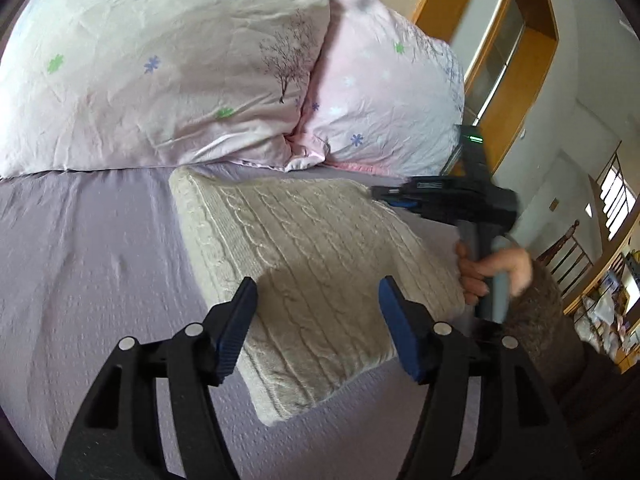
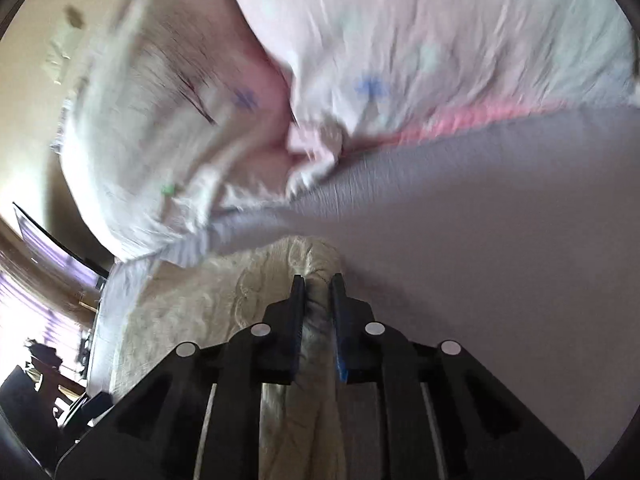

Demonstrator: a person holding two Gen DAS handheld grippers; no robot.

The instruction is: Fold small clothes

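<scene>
A cream cable-knit sweater [image 1: 304, 252] lies folded into a rectangle on the lilac bed sheet [image 1: 88, 264]. My left gripper [image 1: 316, 300] is open and empty, hovering just above the sweater's near half. My right gripper [image 1: 384, 194] reaches in from the right at the sweater's far right edge. In the right wrist view the right gripper [image 2: 318, 280] is shut on a fold of the sweater [image 2: 224, 300]. That view is blurred by motion.
Two pale pink floral pillows [image 1: 160, 60] [image 1: 384, 96] lean at the head of the bed behind the sweater. They also show in the right wrist view [image 2: 400, 40]. A wooden wardrobe [image 1: 516, 60] stands beyond the bed on the right.
</scene>
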